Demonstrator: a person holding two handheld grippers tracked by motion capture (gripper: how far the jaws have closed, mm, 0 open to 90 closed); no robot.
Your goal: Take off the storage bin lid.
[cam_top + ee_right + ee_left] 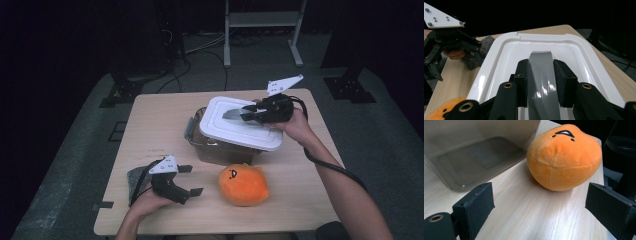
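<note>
The right claw [248, 114] is clenched on the grey tape handle [541, 75] that runs along the middle of the white lid [240, 131]; in the right gripper view both black pads press against the strip's two sides. The lid sits over the translucent brown tub [210, 150], skewed against it and overhanging toward the counter's right edge, so whether it rests on the rim or is lifted clear cannot be told. The tub stands in the middle of the counter [160, 115], toward its far edge. Just in front of it, near the front edge, lies an orange plush toy [243, 184] with a small stitched face. The left claw [190, 180] is released, its jaws wide apart with nothing between them, low over the counter near the front left corner and pointing at the plush. Beside that hand lies a grey felt pad [136, 179].
</note>
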